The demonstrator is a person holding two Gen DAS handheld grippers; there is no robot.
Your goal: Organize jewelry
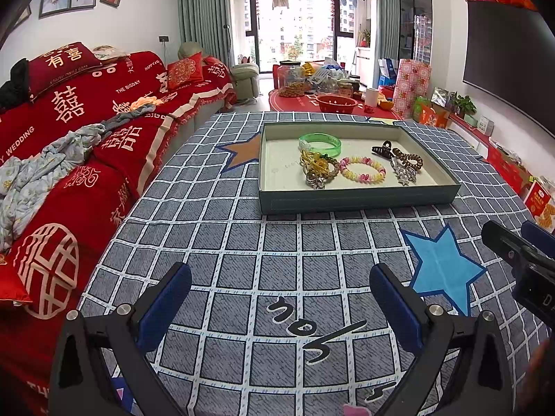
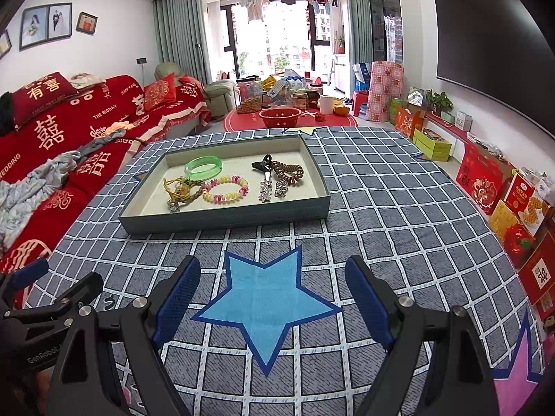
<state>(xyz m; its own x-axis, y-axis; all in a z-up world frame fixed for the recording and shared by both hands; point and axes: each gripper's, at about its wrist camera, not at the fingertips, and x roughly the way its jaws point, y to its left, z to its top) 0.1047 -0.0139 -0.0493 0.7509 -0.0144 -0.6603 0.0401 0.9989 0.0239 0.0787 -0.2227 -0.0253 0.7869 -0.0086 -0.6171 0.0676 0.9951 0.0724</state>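
A shallow grey-blue box (image 1: 353,201) (image 2: 225,216) sits on the checked tablecloth, ahead of both grippers. Inside lie a green bangle (image 1: 319,144) (image 2: 203,166), a pink-and-yellow bead bracelet (image 1: 362,169) (image 2: 225,189), a yellow and braided cord bundle (image 1: 317,170) (image 2: 180,190), a black hair claw (image 1: 381,149) (image 2: 262,163), a brown coil hair tie (image 1: 409,160) (image 2: 287,171) and clear crystal pieces (image 1: 404,173) (image 2: 265,190). My left gripper (image 1: 280,298) is open over bare cloth. My right gripper (image 2: 273,293) is open above a blue star, nothing between its fingers.
A red-covered sofa (image 1: 69,138) with crumpled clothes runs along the table's left side. Beyond the table's far edge stands a low red table (image 2: 291,118) with jars and a red basket. Gift boxes (image 2: 485,180) line the right wall under a television.
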